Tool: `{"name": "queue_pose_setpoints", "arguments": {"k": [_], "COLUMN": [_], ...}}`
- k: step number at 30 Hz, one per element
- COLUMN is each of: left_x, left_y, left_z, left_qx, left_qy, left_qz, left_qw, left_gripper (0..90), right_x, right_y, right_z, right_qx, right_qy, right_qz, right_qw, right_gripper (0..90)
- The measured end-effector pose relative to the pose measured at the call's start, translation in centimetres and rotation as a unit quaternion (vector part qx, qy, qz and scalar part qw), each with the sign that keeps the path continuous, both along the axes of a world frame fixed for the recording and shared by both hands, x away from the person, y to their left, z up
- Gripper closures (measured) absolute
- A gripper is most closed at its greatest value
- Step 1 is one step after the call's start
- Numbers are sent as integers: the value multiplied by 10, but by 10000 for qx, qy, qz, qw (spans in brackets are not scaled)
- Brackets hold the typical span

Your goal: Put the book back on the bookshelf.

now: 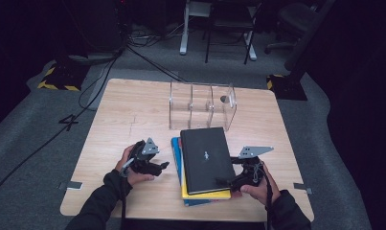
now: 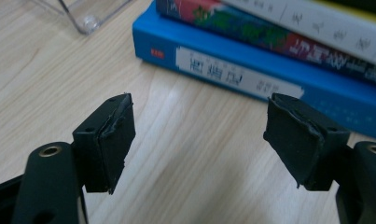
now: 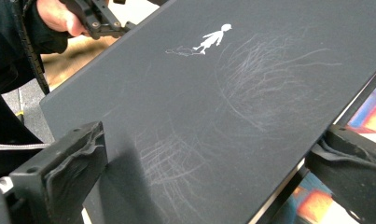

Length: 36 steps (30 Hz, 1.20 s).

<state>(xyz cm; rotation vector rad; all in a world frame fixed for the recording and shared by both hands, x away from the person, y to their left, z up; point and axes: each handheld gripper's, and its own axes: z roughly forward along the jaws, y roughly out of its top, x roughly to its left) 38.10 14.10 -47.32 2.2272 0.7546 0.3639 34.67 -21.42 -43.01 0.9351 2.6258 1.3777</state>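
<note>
We see the black book (image 1: 207, 158) lying on top of a stack of books (image 1: 200, 194) near the middle of the worktop (image 1: 128, 110), toward its 6 o'clock edge. In the right gripper view the black book's cover (image 3: 213, 116) spans the gap between the right gripper's (image 1: 227, 181) jaws, one jaw above the cover at 7 o'clock and one below the book's edge at 4 o'clock; the jaws stand apart around it, not yet clenched. The left gripper (image 1: 164, 165) sits at the stack's 9 o'clock side, its jaws released and wide, with bare worktop between them; the blue book (image 2: 251, 70) at the stack's bottom lies just beyond them. A clear acrylic organizer (image 1: 202, 106) stands at 12 o'clock from the stack, its compartments holding nothing that we can make out.
</note>
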Motion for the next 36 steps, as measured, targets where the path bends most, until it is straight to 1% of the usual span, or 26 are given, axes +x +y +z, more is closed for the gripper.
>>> {"name": "queue_pose_setpoints", "arguments": {"k": [1, 2, 4, 5, 6, 7, 9, 11, 13, 16, 18, 20, 24, 25, 26, 27, 28, 29, 30, 32, 34, 35, 36], "left_x": [2, 5, 7, 9, 12, 13, 14, 18, 21, 26, 29, 31, 36, 40, 40, 45, 45, 47, 49, 53, 56, 56, 56], "left_y": [-2, -5, -7, -9, -12, -14, -15, -17, -20, -22, -23, -23, -23, -24, -24, -26, -26, -25, -25, -23, -21, -21, -21], "left_z": [2, 3, 4, 5, 6, 6, 7, 6, 6, 6, 5, 3, 1, -2, -2, -3, -3, -3, -4, -5, -5, -5, -5], "left_qx": [-4, -65, -90, -89, -141, -122, -111, -183, -152, -260, -200, -238, -277, -294, -294, -269, -269, -224, -276, -395, -484, -485, -512], "left_qy": [-67, -60, -58, -78, -118, -160, -147, -114, -142, -126, -182, -155, -223, -185, -185, -122, -122, -255, -201, -116, -82, -109, -117], "left_qz": [-3, -4, -11, -10, 14, 18, 34, 58, 58, 158, 213, 237, 339, 396, 396, 478, 478, 516, 502, 560, 538, 529, 466], "left_qw": [10000, 10000, 9999, 9999, 9998, 9998, 9998, 9998, 9998, 9995, 9994, 9993, 9988, 9986, 9986, 9984, 9984, 9981, 9982, 9976, 9973, 9974, 9975], "left_gripper": [248, 255, 259, 259, 259, 260, 263, 266, 267, 269, 270, 271, 290, 294, 303, 304, 301, 301, 315, 317, 355, 369, 376], "right_x": [0, 0, 0, 1, 1, 1, 1, 1, 2, 2, 3, 3, 3, 4, 4, 4, 4, 4, 4, 4, 4, 4, 4], "right_y": [0, 1, 2, 2, 3, 3, 4, 5, 7, 10, 11, 12, 13, 14, 14, 14, 14, 14, 14, 14, 14, 14, 14], "right_z": [0, 0, 0, 0, 0, 1, 1, 1, 1, 1, 1, 1, 1, 1, 1, 0, 0, 0, 0, 0, 0, 0, 0], "right_qx": [-7, -9, -7, -21, -27, -33, -28, -41, -49, -45, -43, -56, -49, -46, -46, -25, -25, -21, -27, -22, -19, -23, -25], "right_qy": [-1, -2, 1, -10, -7, -5, -6, -8, 2, -5, -8, -4, -28, -35, -35, -68, -68, -73, -79, -88, -106, -120, -136], "right_qz": [11, 9, -2, 4, 18, 18, 16, 20, 29, 40, 59, 65, 93, 105, 105, 138, 138, 143, 153, 160, 188, 195, 210], "right_qw": [10000, 10000, 10000, 10000, 10000, 10000, 10000, 10000, 10000, 10000, 10000, 10000, 9999, 9999, 9999, 9999, 9999, 9999, 9998, 9998, 9998, 9997, 9997], "right_gripper": [0, 0, 0, 0, 0, 0, 0, 0, 0, 0, 0, 0, 0, 0, 0, 0, 0, 0, 0, 0, 0, 0, 0]}}
